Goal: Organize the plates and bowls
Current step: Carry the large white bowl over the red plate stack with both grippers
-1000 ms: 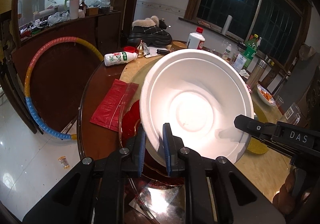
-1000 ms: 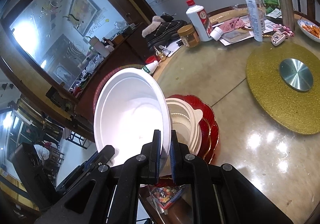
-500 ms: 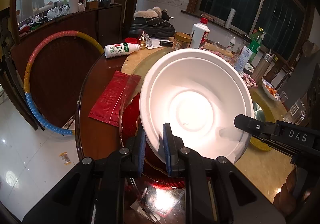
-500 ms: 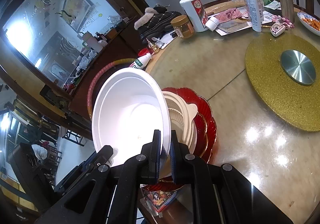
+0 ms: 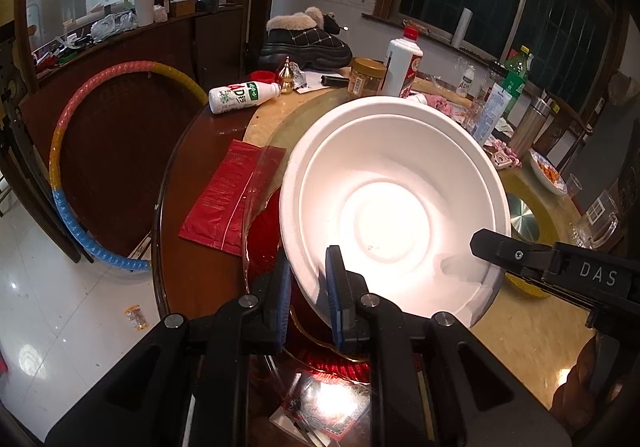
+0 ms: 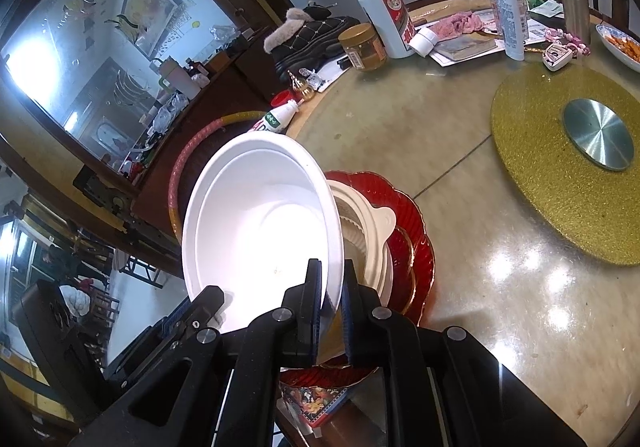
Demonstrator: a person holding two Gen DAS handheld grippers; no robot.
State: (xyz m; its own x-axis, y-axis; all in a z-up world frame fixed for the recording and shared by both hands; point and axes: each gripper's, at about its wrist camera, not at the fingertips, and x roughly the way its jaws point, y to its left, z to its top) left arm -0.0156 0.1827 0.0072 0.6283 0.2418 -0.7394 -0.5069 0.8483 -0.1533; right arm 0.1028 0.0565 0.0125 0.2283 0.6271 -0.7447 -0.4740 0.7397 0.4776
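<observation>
A large white bowl (image 5: pixel 396 207) hangs tilted over a stack of red plates (image 5: pixel 264 239). My left gripper (image 5: pixel 307 267) is shut on its near rim. My right gripper (image 5: pixel 482 243) pinches the rim on the right side. In the right wrist view the same white bowl (image 6: pixel 260 223) leans to the left, with my right gripper (image 6: pixel 331 275) shut on its edge and the left gripper (image 6: pixel 208 301) at its lower left. Under it, cream bowls (image 6: pixel 372 231) sit nested on the red plates (image 6: pixel 416 243).
A red packet (image 5: pixel 224 199) lies left of the plates, with a fallen white bottle (image 5: pixel 240 97) beyond. A jar and a white liquor bottle (image 5: pixel 402 67) stand at the back. A gold mat (image 6: pixel 560 207) with a metal disc lies to the right. A hoop (image 5: pixel 68 167) leans beside the table.
</observation>
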